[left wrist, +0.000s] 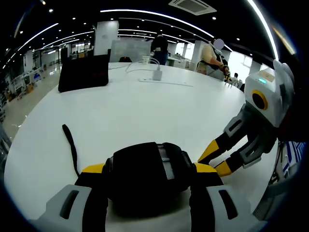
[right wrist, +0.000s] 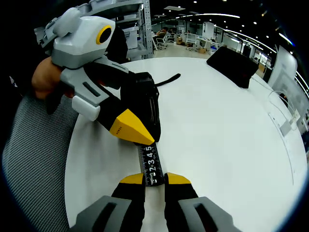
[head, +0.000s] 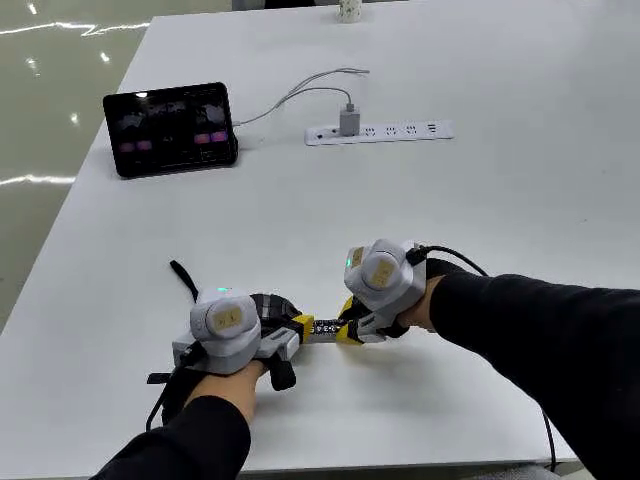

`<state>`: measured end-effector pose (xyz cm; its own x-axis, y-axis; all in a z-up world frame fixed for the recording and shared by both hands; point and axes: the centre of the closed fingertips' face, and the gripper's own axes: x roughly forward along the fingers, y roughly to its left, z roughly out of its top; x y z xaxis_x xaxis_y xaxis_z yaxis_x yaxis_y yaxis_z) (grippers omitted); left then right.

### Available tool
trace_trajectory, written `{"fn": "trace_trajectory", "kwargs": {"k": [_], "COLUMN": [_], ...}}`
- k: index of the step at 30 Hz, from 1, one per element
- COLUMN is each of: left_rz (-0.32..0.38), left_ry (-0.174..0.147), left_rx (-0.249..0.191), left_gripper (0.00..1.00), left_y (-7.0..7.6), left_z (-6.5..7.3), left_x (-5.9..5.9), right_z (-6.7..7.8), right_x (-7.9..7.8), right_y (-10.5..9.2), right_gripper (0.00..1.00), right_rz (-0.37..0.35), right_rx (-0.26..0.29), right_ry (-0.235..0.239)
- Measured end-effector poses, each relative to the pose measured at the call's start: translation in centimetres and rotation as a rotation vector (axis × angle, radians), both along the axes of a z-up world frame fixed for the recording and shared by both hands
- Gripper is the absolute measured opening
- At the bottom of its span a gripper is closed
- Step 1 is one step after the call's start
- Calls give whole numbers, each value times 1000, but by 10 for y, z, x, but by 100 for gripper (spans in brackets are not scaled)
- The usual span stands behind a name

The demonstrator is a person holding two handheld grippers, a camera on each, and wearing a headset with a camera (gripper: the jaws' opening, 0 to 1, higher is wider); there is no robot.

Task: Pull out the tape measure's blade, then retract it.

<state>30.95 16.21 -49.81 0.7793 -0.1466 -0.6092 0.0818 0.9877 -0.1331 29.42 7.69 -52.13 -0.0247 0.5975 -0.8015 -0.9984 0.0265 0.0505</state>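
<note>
A black tape measure (left wrist: 147,176) rests on the white table (head: 300,220), and my left gripper (left wrist: 149,169) is shut on its case from both sides. In the head view that case (head: 270,308) lies low and left of centre, in the left gripper (head: 290,345). A short length of blade (right wrist: 150,164) with printed numbers is out of the case (right wrist: 145,104). My right gripper (right wrist: 154,180) is shut on the blade's end. In the head view the blade (head: 322,327) bridges the small gap to the right gripper (head: 347,322). The case's black wrist strap (head: 183,278) trails off to the left.
A dark tablet (head: 170,128) stands propped at the back left. A white power strip (head: 380,132) with a plugged charger (head: 349,120) and cable lies behind the grippers. The table's near edge runs just under my forearms, and a small white cup (head: 349,10) stands at the far end.
</note>
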Motion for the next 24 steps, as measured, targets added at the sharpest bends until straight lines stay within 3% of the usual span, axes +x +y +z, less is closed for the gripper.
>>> {"fn": "trace_trajectory", "kwargs": {"k": [24], "left_rz": [3], "left_ry": [8], "left_rx": [-15], "left_gripper": [64], "left_y": [0], "left_z": [0], "left_x": [0], "right_z": [1], "right_x": [-2], "right_y": [19], "right_gripper": [11], "right_rz": [12], "right_rx": [30], "right_ry": [14]}}
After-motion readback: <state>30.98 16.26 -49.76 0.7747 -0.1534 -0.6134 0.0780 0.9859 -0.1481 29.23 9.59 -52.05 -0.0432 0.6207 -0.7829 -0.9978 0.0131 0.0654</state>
